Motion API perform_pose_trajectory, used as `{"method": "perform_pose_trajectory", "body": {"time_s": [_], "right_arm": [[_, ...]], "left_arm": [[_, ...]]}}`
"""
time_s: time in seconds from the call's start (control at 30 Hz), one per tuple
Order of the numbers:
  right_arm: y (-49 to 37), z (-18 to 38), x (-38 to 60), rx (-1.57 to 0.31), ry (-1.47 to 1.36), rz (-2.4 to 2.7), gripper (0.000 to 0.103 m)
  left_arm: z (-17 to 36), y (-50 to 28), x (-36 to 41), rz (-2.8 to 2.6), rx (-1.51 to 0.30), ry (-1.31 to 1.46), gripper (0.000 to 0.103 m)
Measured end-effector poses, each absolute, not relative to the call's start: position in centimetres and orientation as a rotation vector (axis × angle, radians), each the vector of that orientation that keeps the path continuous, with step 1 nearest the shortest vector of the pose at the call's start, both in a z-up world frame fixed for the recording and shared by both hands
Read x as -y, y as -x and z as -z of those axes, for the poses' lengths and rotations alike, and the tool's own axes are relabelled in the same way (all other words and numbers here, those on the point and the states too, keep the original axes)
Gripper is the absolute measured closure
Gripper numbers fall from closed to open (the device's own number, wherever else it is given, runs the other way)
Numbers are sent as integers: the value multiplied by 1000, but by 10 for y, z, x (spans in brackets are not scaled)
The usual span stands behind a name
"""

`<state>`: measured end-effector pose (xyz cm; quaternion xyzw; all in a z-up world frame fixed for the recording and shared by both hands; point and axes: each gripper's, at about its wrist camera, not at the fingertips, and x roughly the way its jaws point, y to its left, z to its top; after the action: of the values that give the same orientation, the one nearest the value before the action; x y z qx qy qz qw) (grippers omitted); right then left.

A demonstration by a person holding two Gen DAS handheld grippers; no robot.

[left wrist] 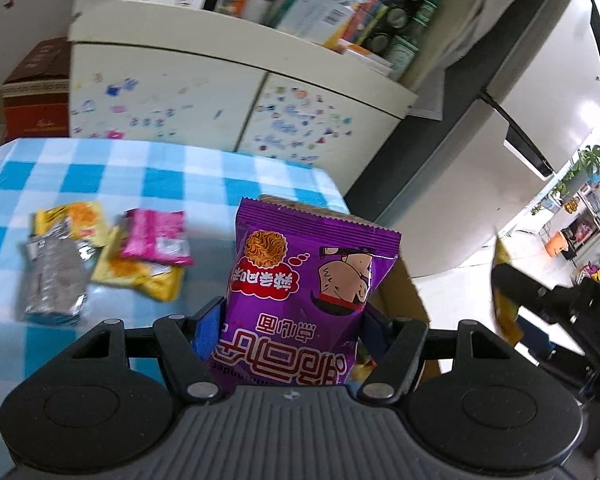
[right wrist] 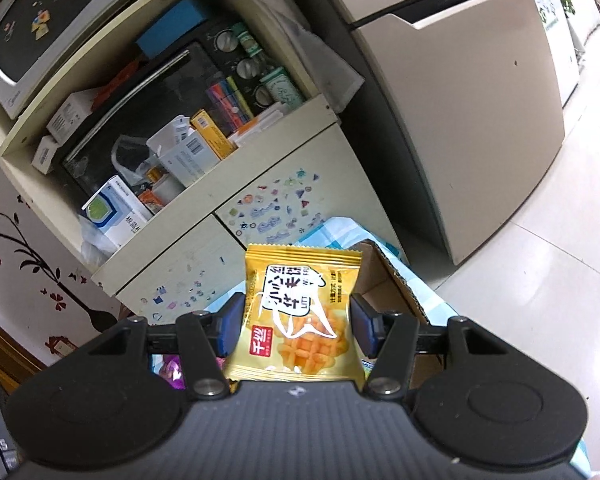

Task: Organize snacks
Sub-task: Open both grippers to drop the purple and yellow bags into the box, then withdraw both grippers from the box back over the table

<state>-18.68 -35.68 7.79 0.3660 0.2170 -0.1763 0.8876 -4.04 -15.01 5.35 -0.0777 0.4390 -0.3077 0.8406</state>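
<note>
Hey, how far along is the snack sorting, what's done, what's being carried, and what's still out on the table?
Done: can't confirm; the cardboard box interior is hidden. In hand: the left gripper is shut on the purple noodle packet, and the right gripper is shut on the yellow waffle packet, both near the box. Left: a silver packet, a pink packet and yellow packets still lie on the checked tablecloth.

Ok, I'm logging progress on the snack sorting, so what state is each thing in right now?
Left gripper: shut on purple snack packet.
Right gripper: shut on yellow snack packet.
Cardboard box: open, flaps up.
Loose packets: lying on checked tablecloth, unsorted.
</note>
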Motion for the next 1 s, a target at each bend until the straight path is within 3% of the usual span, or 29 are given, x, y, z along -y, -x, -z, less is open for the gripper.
{"method": "perform_pose_trajectory", "body": {"time_s": [0.5,0.63,0.8,1.0], "right_arm": [[183,-70,365,-470,-809,404,47],[181,-67,367,-474,-820,422,42],[182,-67,368,-462,-845,423,31],[181,-67,367,-460,-852,419,29]], "left_arm": [[-55,38,201,656,-918,49,29],[-61,42,208,653,-892,1,14],[-66,44,208,642,-871,-32,7],[-65,42,205,611,-879,-65,7]]}}
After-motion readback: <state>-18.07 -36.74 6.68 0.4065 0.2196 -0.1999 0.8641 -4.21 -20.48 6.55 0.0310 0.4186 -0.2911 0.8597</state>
